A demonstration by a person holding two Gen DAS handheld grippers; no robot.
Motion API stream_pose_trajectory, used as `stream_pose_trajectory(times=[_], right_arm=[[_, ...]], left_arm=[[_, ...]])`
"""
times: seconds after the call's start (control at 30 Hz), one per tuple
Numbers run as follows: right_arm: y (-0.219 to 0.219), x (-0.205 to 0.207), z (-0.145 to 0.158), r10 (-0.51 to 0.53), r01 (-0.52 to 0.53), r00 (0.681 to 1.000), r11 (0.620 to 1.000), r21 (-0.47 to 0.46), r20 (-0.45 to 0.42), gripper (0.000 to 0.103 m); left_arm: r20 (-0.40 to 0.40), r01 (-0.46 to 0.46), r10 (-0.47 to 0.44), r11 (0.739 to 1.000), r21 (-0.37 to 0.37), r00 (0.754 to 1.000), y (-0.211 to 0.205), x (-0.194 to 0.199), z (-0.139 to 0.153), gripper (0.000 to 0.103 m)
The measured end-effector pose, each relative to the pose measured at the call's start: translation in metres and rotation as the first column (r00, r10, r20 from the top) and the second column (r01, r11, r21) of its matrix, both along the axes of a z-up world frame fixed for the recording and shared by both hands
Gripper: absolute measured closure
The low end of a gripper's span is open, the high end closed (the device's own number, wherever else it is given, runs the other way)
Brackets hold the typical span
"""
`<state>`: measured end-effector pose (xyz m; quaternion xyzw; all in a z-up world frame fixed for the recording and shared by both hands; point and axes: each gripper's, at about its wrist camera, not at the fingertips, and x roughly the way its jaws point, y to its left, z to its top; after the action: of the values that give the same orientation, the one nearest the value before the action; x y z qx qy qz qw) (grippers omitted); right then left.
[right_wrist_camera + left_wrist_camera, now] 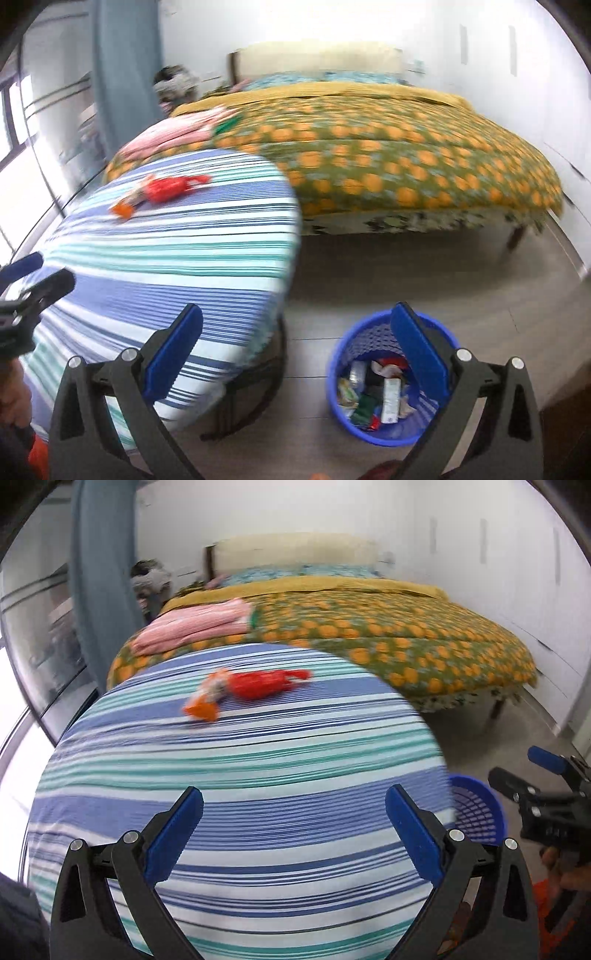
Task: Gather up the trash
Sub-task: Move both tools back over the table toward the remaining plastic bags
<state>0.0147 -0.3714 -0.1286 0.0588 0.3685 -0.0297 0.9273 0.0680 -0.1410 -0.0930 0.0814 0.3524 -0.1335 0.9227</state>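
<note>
Bedroom light washes over a bed (388,635) with an orange-dotted cover, and in front of it stands your bench (236,812), wrapped in blue, teal and white stripes. Two wrappers lie on its far part, touching end to end: a red wrapper (264,684) and an orange wrapper (203,705), both blurred. Your left tool (294,830) hangs over the near part of the bench, its blue pads spread wide with nothing between them. Your right tool (296,350) is just as wide apart and empty, out past the bench edge above the floor (443,269). Below it sits a blue basket (384,434) on the floor, just beside the bench, already holding a jumble of packets and scraps. A folded pink cloth (195,626) rests on the bed behind the bench.
</note>
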Motion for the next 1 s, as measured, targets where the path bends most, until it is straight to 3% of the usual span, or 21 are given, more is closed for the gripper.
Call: stream_pose_trajectory(times=[0.23,0.57,0.83,1.0], right_arm=[[0.063,0.027,0.001,0.098,-0.099,0.995,0.993,-0.061,-0.025,0.005],[0.120,0.061,-0.013,0.173,-0.184,0.980,0.976,-0.116,-0.098,0.004],[0.144,0.090,-0.033,0.209,-0.229,0.965,0.966,-0.117,-0.161,0.004],[0.152,0.096,-0.041,0.231,-0.256,0.954,0.960,-0.113,-0.191,0.005]], left_arm=[[0.004,-0.123,0.123,0.992,-0.007,0.992,0.058,0.022,-0.004,0.005],[0.000,-0.166,0.166,0.986,0.007,0.986,0.087,0.048,-0.009,0.005],[-0.044,-0.124,0.125,0.992,0.026,0.991,0.089,0.074,-0.019,0.005],[-0.162,-0.009,-0.012,0.992,-0.130,0.987,0.104,0.116,-0.029,0.005]])
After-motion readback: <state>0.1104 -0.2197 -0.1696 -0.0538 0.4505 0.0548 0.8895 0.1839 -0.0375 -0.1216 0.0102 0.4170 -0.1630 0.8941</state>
